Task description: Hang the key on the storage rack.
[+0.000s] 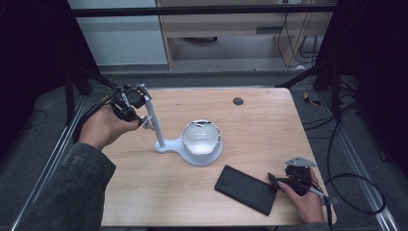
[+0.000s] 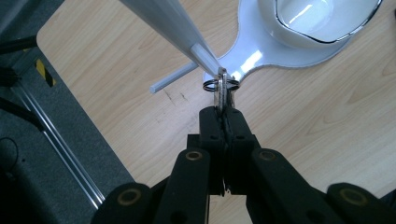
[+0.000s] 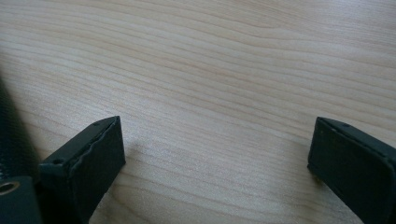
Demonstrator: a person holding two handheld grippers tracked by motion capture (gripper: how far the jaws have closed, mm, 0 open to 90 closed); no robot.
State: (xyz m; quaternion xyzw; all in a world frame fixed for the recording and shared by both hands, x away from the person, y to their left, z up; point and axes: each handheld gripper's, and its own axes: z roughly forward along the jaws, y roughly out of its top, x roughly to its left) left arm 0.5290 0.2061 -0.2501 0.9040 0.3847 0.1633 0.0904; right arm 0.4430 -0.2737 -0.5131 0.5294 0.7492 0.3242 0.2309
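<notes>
At the table's left side, your left gripper is pinching a thin metal key with its wire ring against the white stand's slim peg; a skewed push is risking a slip or tipping the glossy stand. Right gripper is resting wide open beside the matte black wallet.

A laboratory or test workspace is indicated. A light wooden bench with rounded corners is enclosed by a black metal frame of struts, and aluminium rails are laid along the grey floor at both sides. Loose black cables are trailed across the floor at the right. Behind the bench, pale wooden cabinet furniture with further hanging cables is seen. Black-and-yellow hazard tape is fixed beside one rail.
</notes>
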